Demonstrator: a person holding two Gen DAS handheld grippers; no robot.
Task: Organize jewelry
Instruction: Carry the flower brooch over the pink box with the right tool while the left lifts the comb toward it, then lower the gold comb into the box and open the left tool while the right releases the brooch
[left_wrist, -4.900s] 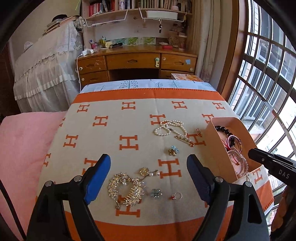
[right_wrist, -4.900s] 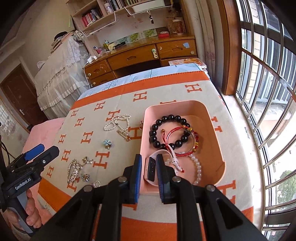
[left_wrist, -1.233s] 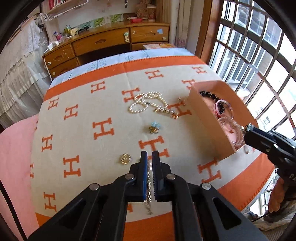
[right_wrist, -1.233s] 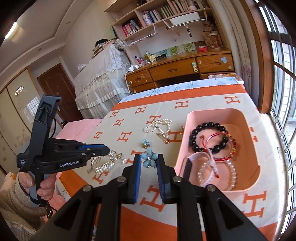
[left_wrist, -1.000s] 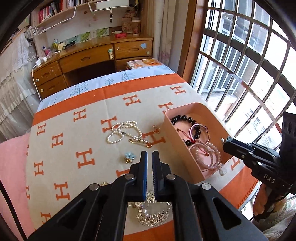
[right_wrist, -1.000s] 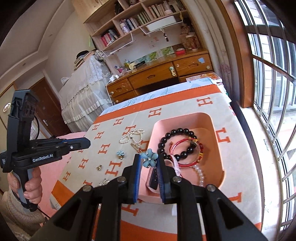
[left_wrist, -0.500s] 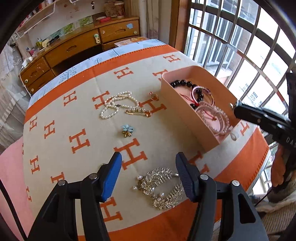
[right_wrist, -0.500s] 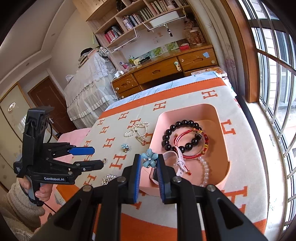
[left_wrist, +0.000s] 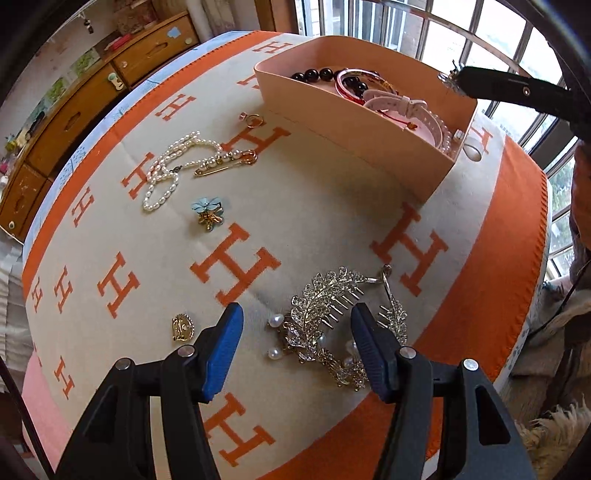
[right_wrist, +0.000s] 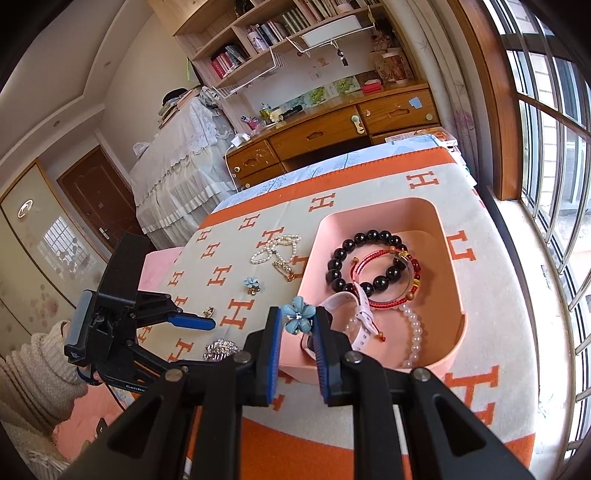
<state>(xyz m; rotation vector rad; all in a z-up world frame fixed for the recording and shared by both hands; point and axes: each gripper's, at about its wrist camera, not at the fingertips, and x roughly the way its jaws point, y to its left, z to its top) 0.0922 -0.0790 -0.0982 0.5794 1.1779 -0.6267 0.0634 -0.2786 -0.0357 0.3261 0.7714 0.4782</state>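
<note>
My left gripper (left_wrist: 295, 343) is open, its blue pads either side of a silver leaf hair comb with pearls (left_wrist: 328, 317) lying on the orange-and-beige blanket. My right gripper (right_wrist: 295, 325) is shut on a blue flower piece (right_wrist: 297, 314), held above the near rim of the pink box (right_wrist: 452, 254). The box holds a black bead bracelet (right_wrist: 343, 258), a red cord bracelet (right_wrist: 388, 299), a white bead bracelet and a white watch. The box also shows in the left wrist view (left_wrist: 354, 122), with the right gripper's tip (left_wrist: 458, 77) above it.
On the blanket lie a pearl necklace (left_wrist: 170, 170), a gold pin (left_wrist: 225, 166), a ring (left_wrist: 253, 120), a second blue flower piece (left_wrist: 207, 210) and a gold charm (left_wrist: 183, 326). A wooden desk (right_wrist: 332, 133) stands behind; barred windows are at right.
The left gripper has opened and let the hair comb down on the blanket, then come lower and closer. The right gripper still holds the blue flower near the box.
</note>
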